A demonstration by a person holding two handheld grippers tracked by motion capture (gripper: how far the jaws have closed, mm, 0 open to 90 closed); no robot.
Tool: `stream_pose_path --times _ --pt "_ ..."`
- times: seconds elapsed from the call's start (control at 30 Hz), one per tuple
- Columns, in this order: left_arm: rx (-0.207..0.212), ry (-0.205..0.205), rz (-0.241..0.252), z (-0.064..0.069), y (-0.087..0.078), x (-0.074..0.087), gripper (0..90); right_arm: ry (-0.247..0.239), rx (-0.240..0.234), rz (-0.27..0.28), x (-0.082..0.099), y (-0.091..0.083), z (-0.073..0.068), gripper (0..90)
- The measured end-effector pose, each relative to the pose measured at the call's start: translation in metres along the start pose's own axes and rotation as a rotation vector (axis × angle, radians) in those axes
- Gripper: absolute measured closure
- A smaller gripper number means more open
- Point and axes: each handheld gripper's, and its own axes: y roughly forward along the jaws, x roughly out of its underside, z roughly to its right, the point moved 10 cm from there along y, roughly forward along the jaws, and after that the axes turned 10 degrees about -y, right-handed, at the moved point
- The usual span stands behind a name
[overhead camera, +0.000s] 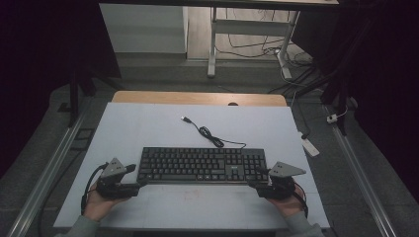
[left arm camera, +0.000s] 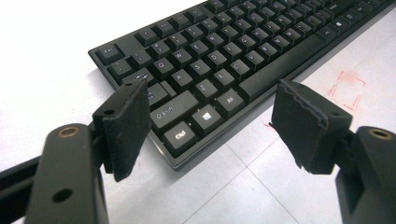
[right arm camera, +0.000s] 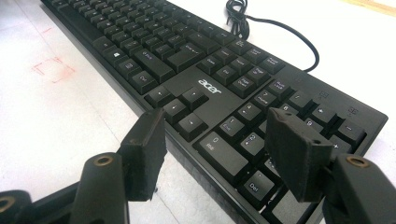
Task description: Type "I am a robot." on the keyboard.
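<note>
A black keyboard (overhead camera: 202, 165) lies flat across the middle of the white tabletop (overhead camera: 148, 128). Its cable (overhead camera: 212, 138) coils behind it and ends in a loose USB plug (overhead camera: 186, 119). My left gripper (overhead camera: 142, 183) sits at the keyboard's near left corner. In the left gripper view the keyboard (left arm camera: 219, 60) has that corner between the open jaws of my left gripper (left arm camera: 210, 107), pads apart from it. My right gripper (overhead camera: 252, 183) is at the near right corner. My right gripper (right arm camera: 215, 130) stands open astride the front edge of the keyboard (right arm camera: 205, 88) by the number pad.
A faint red square mark (overhead camera: 190, 193) is drawn on the tabletop in front of the keyboard. A wooden strip (overhead camera: 197, 98) borders the table's far edge. Beyond it stand desk legs (overhead camera: 212, 44) and loose floor cables. A white block (overhead camera: 310, 146) lies off the table's right side.
</note>
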Motion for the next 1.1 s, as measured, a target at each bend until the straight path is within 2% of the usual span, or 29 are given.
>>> stream_pose_path --times 0.67,1.1 --pt "-0.006 -0.001 0.010 0.000 0.000 -0.002 28.0 0.004 -0.001 -0.004 -0.002 0.001 -0.001 40.3" --pt "-0.004 -0.009 0.022 0.001 0.001 -0.006 28.5 0.024 -0.012 0.014 -0.014 0.008 -0.004 41.4"
